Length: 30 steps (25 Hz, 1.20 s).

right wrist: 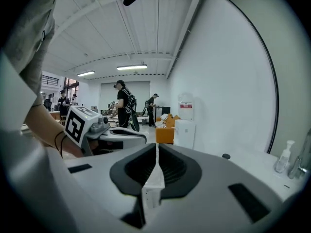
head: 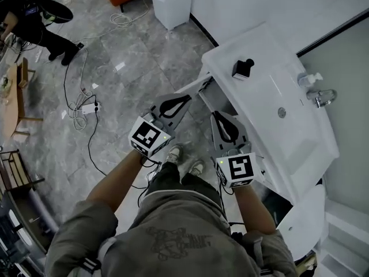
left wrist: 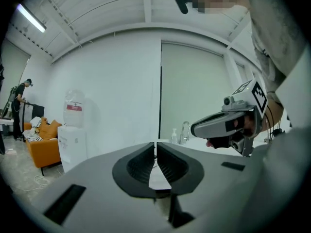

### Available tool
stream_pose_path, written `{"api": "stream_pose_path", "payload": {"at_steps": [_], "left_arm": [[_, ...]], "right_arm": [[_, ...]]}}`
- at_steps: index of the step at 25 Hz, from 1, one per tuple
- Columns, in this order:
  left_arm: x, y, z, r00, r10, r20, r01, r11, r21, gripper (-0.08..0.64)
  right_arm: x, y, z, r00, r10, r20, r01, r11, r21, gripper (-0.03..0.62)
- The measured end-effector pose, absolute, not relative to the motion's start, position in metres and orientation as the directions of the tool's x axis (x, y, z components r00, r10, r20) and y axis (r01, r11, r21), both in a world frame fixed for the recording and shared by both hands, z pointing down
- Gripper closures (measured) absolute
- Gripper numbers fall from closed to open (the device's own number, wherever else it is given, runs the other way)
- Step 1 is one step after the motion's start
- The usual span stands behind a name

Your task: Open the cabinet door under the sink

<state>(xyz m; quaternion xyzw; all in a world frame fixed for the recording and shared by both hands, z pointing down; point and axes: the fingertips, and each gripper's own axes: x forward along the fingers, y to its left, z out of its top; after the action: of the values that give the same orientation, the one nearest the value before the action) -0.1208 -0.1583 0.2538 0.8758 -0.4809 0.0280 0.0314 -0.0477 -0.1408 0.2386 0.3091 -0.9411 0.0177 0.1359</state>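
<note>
left gripper (head: 184, 100): jaws pressed together, empty, held above the floor (head: 115, 68) | right gripper (head: 218, 118): jaws closed tip to tip, empty, at its 4 o'clock | cabinet door (head: 193, 86): white edge jutting from under the sink (head: 262, 94), near 1 o'clock of the left gripper's tips

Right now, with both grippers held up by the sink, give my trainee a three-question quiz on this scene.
1. True or false: the left gripper has its jaws clamped on a handle.
2. What stands beside the faucet on the sink? A) soap bottle B) kettle C) mug
3. In the head view, which gripper is nearer the sink?
Key: 1 false, the jaws are shut on nothing. 2 A, the soap bottle. 3 the right gripper.
</note>
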Motion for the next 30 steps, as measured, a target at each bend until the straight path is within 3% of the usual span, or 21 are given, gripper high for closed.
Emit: {"api": "stream_pose_path", "payload": {"at_steps": [5,17,21,30], "left_arm": [[-0.092,-0.161,0.221,0.536,-0.843,0.042,-0.845,-0.535,0.028,0.531],[-0.012,-0.130,0.154,0.600,-0.800,0.012,-0.788,-0.594,-0.164,0.531],[0.012,-0.122,0.144,0.630,-0.777,0.005,-0.768,-0.623,-0.148,0.531],[0.050,-0.101,0.128,0.681,-0.733,-0.003,-0.722,-0.669,-0.177,0.531]], "right_arm": [[-0.019,-0.130,0.203,-0.769,-0.604,0.207,-0.606,0.793,0.065,0.557],[0.056,-0.099,0.119,-0.660,-0.748,0.071,-0.740,0.663,0.109,0.557],[0.088,-0.092,0.102,-0.593,-0.804,0.034,-0.796,0.592,0.125,0.557],[0.124,-0.073,0.097,-0.568,-0.823,0.024,-0.813,0.565,0.141,0.557]]}}
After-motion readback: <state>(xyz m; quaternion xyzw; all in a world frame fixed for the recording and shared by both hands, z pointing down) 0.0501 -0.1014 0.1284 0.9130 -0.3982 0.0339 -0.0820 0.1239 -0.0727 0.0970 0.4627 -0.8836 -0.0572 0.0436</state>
